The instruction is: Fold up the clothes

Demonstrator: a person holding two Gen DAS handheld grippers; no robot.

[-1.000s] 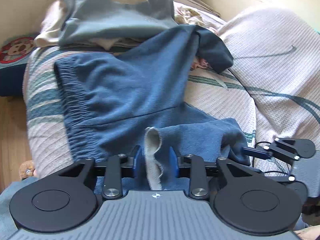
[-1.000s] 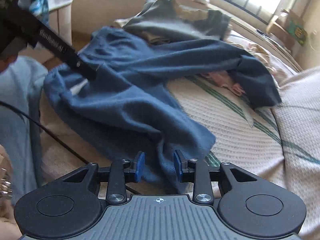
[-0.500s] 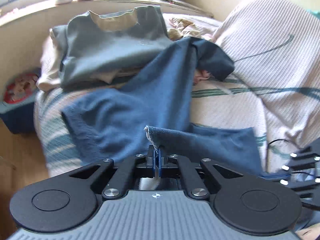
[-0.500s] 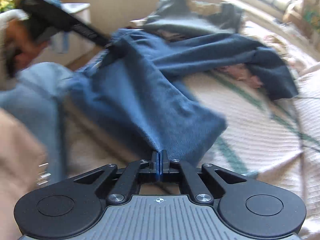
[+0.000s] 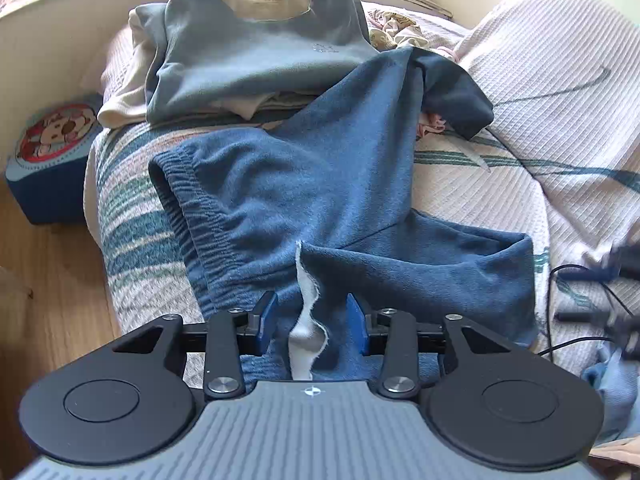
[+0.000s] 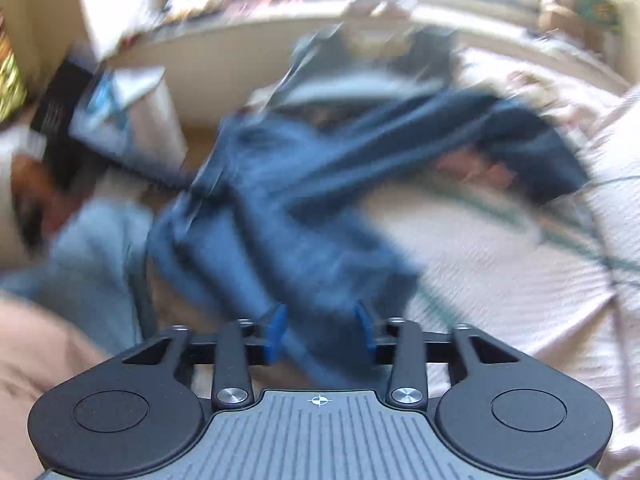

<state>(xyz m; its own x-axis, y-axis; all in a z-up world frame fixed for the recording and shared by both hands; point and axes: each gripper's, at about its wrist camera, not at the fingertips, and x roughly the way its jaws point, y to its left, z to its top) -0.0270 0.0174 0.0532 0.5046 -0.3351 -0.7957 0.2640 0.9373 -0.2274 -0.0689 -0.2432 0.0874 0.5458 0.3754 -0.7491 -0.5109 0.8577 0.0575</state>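
Observation:
Blue fleece trousers lie spread across a striped bedspread, elastic waistband at the left, one leg running back to the right. My left gripper stands open, its blue pads either side of a raised fabric edge that shows a white inner side. In the blurred right wrist view the same trousers stretch from the front toward the back right. My right gripper is open too, with a fold of the blue cloth lying between its pads.
A folded grey-green sweatshirt tops a pile of cream clothes at the back of the bed. A blue cartoon-print box stands on the wooden floor at left. A person's light blue trouser leg is at the left in the right wrist view.
Both grippers were shut on the trousers' edge half a second ago and have now opened, letting the cloth drop onto the bed. The right wrist view is blurred by movement.

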